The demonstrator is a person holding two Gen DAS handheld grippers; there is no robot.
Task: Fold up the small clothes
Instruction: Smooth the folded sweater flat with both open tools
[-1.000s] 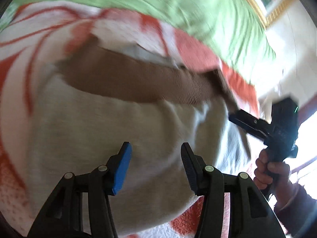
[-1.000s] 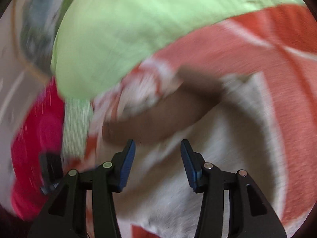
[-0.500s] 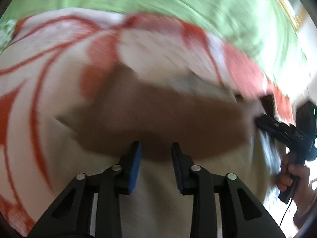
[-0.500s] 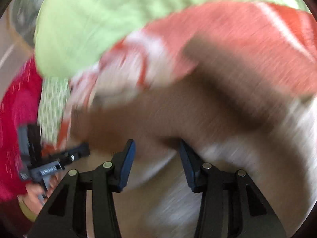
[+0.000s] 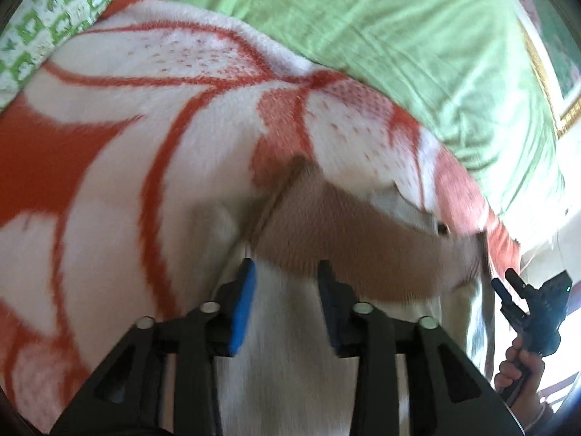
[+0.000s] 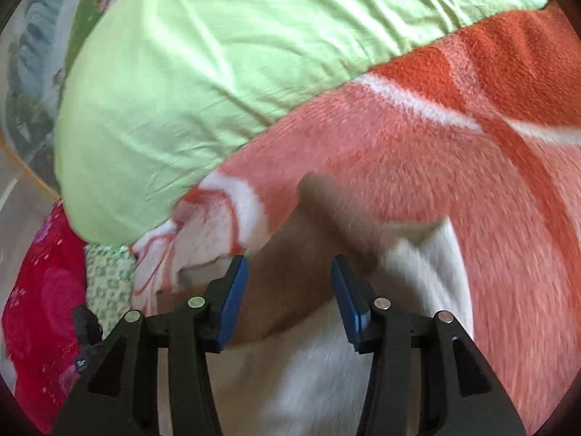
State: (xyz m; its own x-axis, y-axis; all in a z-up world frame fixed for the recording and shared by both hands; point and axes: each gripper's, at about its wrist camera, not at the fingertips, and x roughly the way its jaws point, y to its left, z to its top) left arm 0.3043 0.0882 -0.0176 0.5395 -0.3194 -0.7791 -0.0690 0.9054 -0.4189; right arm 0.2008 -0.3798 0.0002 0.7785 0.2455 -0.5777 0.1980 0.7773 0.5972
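The fingers of the left gripper (image 5: pixel 285 283) stand partly apart and are opening, their blue pads (image 5: pixel 242 305) over pale cloth with nothing pinched between them. Just ahead of the tips lies the brown ribbed waistband (image 5: pixel 363 247) of a small cream garment (image 5: pixel 290 363), spread on an orange-and-white blanket (image 5: pixel 145 145) on a bed. The band's long axis runs from its left end, a little ahead of the left gripper and up to its left, across to the right, where the right gripper (image 5: pixel 508 287), held in a person's hand (image 5: pixel 519 363), waits at the far end. Each gripper is thus nearest its own end of the band, and the coming move likely turns on each taking the end that lies before it.

In the right wrist view, the right gripper (image 6: pixel 290 272) is opening too, at a moderate gap. The waistband (image 6: pixel 308 254) passes between its pads (image 6: pixel 232 298) and on ahead, but no pad can be seen pressing on it. The cream body (image 6: pixel 326 363) lies nearer the camera, below the tips. A green duvet (image 6: pixel 218 72) borders the blanket (image 6: pixel 472 145) beyond. Motion blur hides the band's exact edge.
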